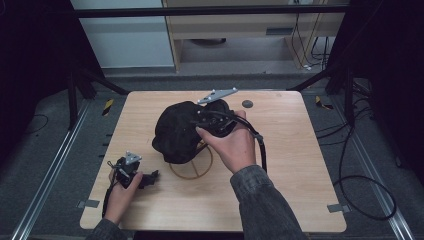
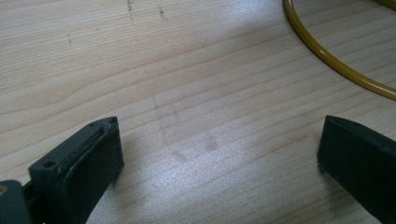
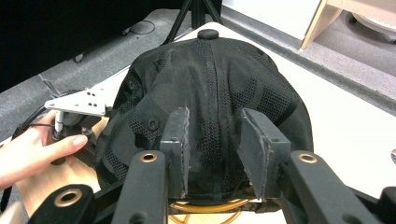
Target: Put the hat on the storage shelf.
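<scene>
A black mesh cap [image 1: 177, 130] sits over a yellow wire stand [image 1: 192, 167] at the middle of the wooden table [image 1: 300, 165]. My right gripper [image 1: 198, 122] is at the cap's right side, pointing into it. In the right gripper view its jaws stand partly apart around the rear seam of the cap [image 3: 215, 79], and the fabric between them looks smooth, not pinched. The stand's ring [image 3: 210, 206] shows below. My left gripper [image 1: 151, 177] rests low at the front left, open over bare wood [image 2: 219, 144], with the stand's ring [image 2: 336, 65] beyond it.
A small dark disc [image 1: 247, 104] lies at the table's far edge, behind the cap. The right gripper's cable [image 1: 262, 150] trails along the forearm. Dark tripod legs [image 1: 345, 85] and loose cables stand on the floor around the table.
</scene>
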The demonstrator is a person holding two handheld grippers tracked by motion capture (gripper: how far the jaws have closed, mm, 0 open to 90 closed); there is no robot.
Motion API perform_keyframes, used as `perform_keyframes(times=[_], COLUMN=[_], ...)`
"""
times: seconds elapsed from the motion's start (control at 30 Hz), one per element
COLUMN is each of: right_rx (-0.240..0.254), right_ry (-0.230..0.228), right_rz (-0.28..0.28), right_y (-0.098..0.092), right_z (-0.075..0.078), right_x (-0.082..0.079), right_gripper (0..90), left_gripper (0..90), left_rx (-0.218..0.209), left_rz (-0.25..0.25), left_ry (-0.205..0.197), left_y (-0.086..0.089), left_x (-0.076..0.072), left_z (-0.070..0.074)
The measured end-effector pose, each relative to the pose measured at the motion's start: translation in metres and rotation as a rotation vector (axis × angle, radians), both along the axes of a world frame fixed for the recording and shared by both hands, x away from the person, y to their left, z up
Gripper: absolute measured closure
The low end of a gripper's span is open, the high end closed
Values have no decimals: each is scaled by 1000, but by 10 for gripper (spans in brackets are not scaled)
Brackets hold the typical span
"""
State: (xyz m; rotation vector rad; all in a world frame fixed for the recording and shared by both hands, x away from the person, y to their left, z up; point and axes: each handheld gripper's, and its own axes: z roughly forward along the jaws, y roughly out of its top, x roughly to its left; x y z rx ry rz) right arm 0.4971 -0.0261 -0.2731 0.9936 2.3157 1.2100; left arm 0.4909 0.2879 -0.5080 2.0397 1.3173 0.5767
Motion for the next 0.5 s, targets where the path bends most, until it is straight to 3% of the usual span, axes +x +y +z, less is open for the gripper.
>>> perform_keyframes(times=[0.5], right_rx=[3], right_ry=[-3], right_rz=[2], right_y=[-7], right_z=[3], right_x=[-9], right_gripper=[573], left_gripper=[0], left_rx=[2], left_rz=[-2], left_ry=[2], left_y=[0], left_x=[0], left_z=[0])
